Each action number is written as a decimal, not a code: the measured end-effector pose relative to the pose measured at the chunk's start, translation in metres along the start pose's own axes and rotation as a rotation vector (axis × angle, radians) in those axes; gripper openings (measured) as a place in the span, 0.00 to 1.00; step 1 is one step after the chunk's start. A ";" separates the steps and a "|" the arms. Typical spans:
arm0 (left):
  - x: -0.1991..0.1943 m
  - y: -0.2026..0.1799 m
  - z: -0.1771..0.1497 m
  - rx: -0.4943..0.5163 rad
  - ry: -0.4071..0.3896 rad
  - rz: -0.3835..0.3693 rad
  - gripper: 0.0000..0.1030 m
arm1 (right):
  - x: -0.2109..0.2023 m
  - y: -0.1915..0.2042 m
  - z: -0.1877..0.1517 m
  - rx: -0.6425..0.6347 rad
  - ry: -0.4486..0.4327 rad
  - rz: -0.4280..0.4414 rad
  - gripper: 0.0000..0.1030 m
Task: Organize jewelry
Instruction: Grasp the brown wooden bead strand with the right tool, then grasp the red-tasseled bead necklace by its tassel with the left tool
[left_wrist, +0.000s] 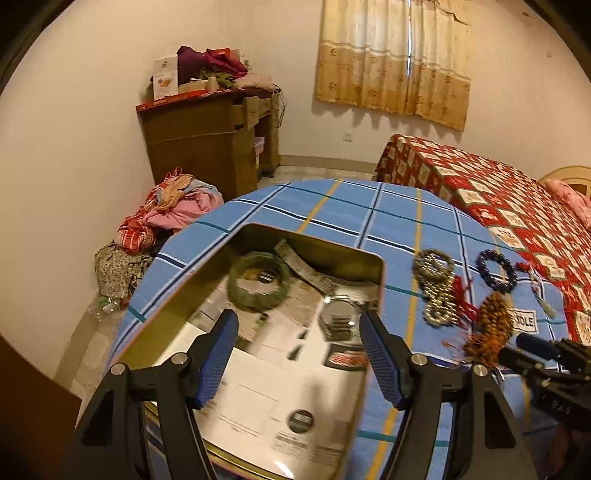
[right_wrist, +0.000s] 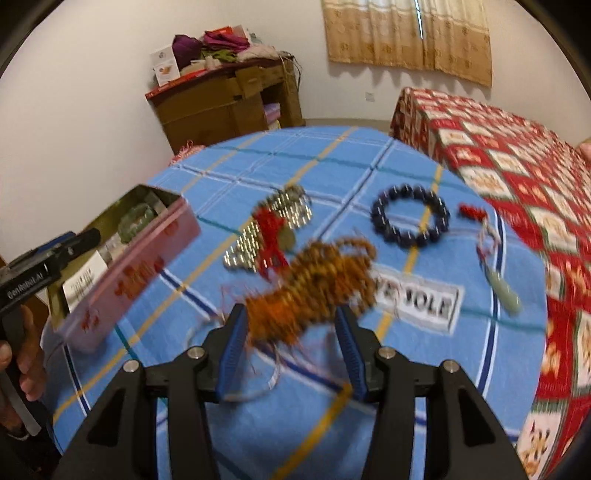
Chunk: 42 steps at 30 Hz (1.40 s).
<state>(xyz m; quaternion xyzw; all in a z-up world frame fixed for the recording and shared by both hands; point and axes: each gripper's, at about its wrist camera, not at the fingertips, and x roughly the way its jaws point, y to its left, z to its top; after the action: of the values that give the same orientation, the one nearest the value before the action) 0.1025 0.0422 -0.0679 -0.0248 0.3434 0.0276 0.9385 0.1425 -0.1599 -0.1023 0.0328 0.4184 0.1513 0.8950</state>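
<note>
- A round table covered with a blue plaid cloth (right_wrist: 332, 166) fills the scene; every place below is given relative to it.
- An open rectangular tin (left_wrist: 380, 273) with pink outer walls sits on the table's left part. Inside lie a green jade bangle (left_wrist: 256, 282), printed paper cards and a small clear faceted piece (left_wrist: 338, 317).
- The left gripper (left_wrist: 299, 354) hangs over the tin's open top, blue pads spread apart, nothing between them.
- On the cloth right of the tin lies a silver-bead strand with a red tassel (right_wrist: 269, 229).
- Further right is a dark blue bead bracelet (right_wrist: 410, 216), lying flat in a ring.
- Near the table's right edge lies a pale green pendant on a cord (right_wrist: 504, 288) with a red knot.
- A bundle of orange-brown beads (right_wrist: 314, 295) lies at the table's near middle, beside a white label sewn into the cloth.
- The right gripper (right_wrist: 291, 350) is just before this bundle, jaws parted on either side of its near end; blur hides whether the pads touch it.
</note>
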 end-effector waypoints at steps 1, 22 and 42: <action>-0.001 -0.004 -0.002 0.005 0.004 -0.009 0.66 | 0.001 -0.001 -0.003 0.000 0.008 -0.002 0.50; 0.010 -0.061 -0.004 0.107 0.027 -0.047 0.66 | 0.016 -0.021 0.029 0.040 -0.058 -0.061 0.49; 0.017 -0.082 0.001 0.144 0.027 -0.112 0.59 | -0.037 -0.037 0.008 0.080 -0.149 -0.006 0.14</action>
<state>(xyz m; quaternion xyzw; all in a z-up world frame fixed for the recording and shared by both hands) 0.1219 -0.0386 -0.0762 0.0232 0.3554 -0.0498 0.9331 0.1352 -0.2056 -0.0763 0.0787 0.3563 0.1290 0.9221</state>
